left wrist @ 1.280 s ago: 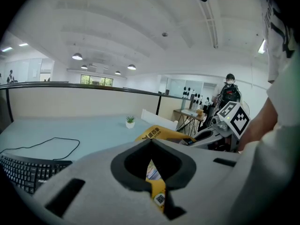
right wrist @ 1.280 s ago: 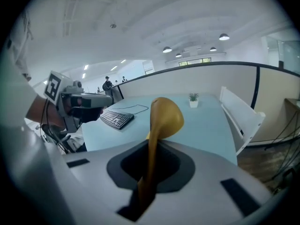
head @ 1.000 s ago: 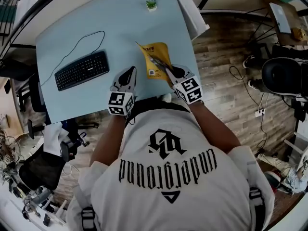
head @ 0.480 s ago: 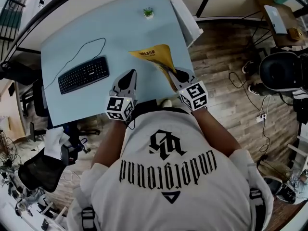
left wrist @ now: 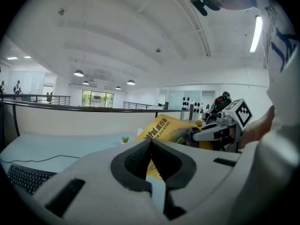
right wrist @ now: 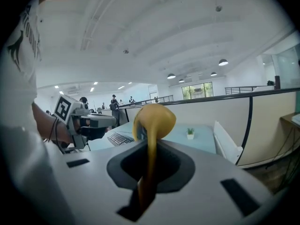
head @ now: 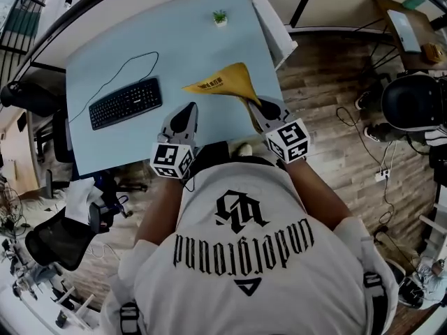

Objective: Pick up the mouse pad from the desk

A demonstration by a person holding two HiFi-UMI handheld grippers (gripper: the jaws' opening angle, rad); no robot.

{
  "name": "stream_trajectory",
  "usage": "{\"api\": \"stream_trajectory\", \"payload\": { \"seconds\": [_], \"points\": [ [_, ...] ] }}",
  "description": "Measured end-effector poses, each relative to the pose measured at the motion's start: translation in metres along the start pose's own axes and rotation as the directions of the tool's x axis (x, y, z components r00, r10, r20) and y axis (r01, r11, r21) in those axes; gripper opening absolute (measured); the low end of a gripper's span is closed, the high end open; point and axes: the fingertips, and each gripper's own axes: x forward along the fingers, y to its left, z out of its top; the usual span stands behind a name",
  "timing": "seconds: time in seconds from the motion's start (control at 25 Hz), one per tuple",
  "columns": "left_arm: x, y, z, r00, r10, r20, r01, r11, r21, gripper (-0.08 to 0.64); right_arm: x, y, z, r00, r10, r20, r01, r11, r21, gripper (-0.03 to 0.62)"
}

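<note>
The yellow mouse pad (head: 222, 84) is in the air over the right part of the light blue surface (head: 188, 40). It is bent and drooping, with one edge pinched in the right claw (head: 253, 105), which is clenched on it. The left claw (head: 191, 107) is just beside the pad, on its left, jaws pressed together with nothing between them. A black keyboard (head: 126, 103) lies further left, and a small green plant (head: 220, 18) stands near the far edge

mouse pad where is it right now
In the head view the mouse pad is held by the right gripper above the desk, right of the keyboard.
</note>
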Motion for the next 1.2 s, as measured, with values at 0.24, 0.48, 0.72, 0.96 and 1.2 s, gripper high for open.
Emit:
{"api": "stream_trajectory", "payload": {
  "seconds": [0.24, 0.48, 0.72, 0.96, 1.2],
  "points": [
    [-0.015, 0.001, 0.000, 1.000, 0.002, -0.003, -0.002, 1.000, 0.006, 0.008, -0.004, 0.005, 0.006, 1.000, -0.001, 0.019, 0.000, 1.000, 0.008, 0.025],
    [-0.025, 0.012, 0.001, 1.000, -0.009, -0.009, 0.010, 1.000, 0.009, 0.008, -0.003, 0.014, 0.014, 0.999, -0.012, 0.032, 0.011, 1.000, 0.003, 0.023],
    [-0.044, 0.024, 0.009, 0.999, -0.045, 0.005, 0.045, 0.999, 0.022, 0.008, 0.003, 0.032, 0.023, 0.998, -0.042, 0.051, 0.041, 0.999, 0.026, 0.024],
    [-0.070, 0.042, 0.014, 0.997, -0.079, 0.022, 0.078, 0.997, 0.027, 0.008, 0.010, 0.058, 0.033, 0.994, -0.086, 0.067, 0.084, 0.996, 0.035, 0.025],
    [-0.104, 0.063, 0.020, 0.993, -0.112, 0.036, 0.110, 0.993, 0.047, 0.008, 0.012, 0.094, 0.041, 0.987, -0.136, 0.086, 0.133, 0.990, 0.042, 0.023]
  ]
}}
